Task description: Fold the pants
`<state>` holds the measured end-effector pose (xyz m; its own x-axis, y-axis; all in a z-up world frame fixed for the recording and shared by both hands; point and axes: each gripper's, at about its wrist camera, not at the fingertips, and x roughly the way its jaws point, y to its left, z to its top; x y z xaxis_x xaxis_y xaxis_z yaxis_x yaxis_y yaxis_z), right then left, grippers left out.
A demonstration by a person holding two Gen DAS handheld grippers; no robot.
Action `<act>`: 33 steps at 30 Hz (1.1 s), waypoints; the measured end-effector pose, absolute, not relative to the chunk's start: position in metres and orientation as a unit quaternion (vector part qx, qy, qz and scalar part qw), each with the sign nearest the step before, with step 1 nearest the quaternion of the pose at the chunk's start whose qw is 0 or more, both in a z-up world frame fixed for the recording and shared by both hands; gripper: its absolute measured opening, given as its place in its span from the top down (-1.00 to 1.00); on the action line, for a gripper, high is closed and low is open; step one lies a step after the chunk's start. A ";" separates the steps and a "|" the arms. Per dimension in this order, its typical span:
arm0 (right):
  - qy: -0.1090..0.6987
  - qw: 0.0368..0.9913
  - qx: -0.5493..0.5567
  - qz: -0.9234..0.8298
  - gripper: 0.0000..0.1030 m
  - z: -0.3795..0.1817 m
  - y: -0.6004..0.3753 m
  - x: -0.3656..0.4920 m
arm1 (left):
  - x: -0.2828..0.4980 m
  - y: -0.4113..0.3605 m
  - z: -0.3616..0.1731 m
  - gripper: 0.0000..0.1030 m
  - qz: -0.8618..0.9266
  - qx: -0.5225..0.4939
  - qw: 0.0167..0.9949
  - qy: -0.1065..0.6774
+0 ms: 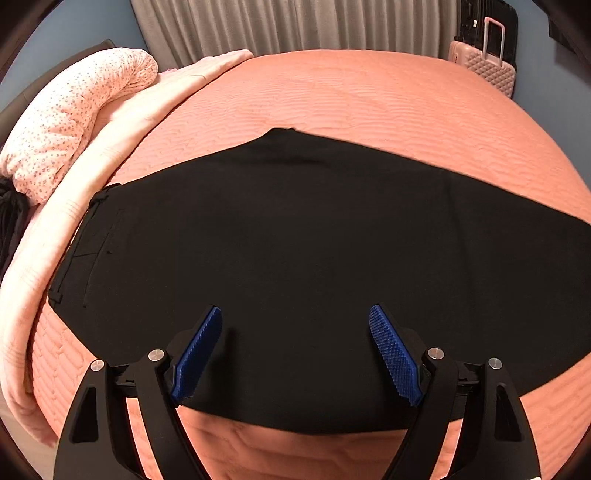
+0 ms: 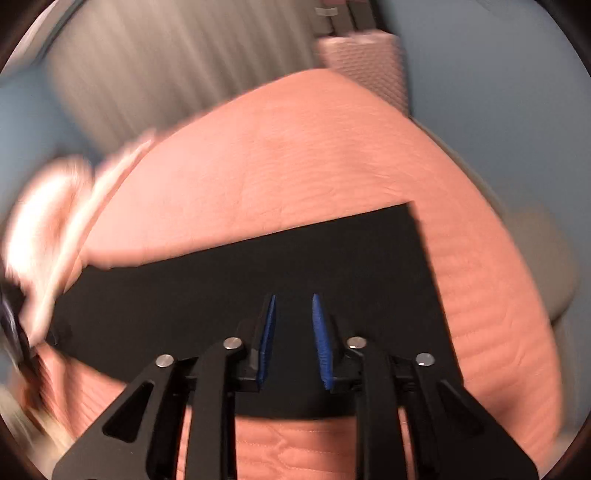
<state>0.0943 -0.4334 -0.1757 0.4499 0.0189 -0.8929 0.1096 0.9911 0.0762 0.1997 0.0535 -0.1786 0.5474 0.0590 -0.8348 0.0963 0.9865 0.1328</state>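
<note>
Black pants (image 1: 295,236) lie flat across the salmon bedspread (image 1: 351,96), waistband at the left, legs running off to the right. My left gripper (image 1: 295,314) is open wide and empty, hovering over the pants' near edge. In the right wrist view the pants (image 2: 240,280) show their hem end at the right. My right gripper (image 2: 293,299) is partly open, with a narrow gap between the blue pads, and holds nothing. It hovers above the leg end near the hem. That view is blurred by motion.
A folded pale pink blanket (image 1: 122,122) and a floral pillow (image 1: 74,110) lie along the bed's left side. A pink suitcase (image 1: 487,70) stands at the far right corner by the grey curtain (image 1: 295,26). Bare bedspread (image 2: 295,147) lies beyond the pants.
</note>
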 end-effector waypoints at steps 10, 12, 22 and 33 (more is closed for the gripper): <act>0.502 0.825 0.130 0.224 0.32 -0.143 -0.210 0.207 | 0.206 0.086 -0.190 -0.56 -0.001 0.044 0.878 0.477; 0.507 0.802 0.131 0.287 0.32 -0.155 -0.148 0.256 | 0.203 0.097 -0.188 -0.56 -0.003 0.032 0.878 0.477; 0.566 0.723 0.050 0.393 0.32 -0.224 0.018 0.396 | 0.203 0.128 -0.193 -0.58 -0.025 0.072 0.881 0.467; 0.470 0.733 -0.096 0.482 0.34 -0.186 0.011 0.330 | 0.197 0.129 -0.200 -0.67 -0.026 0.087 0.896 0.434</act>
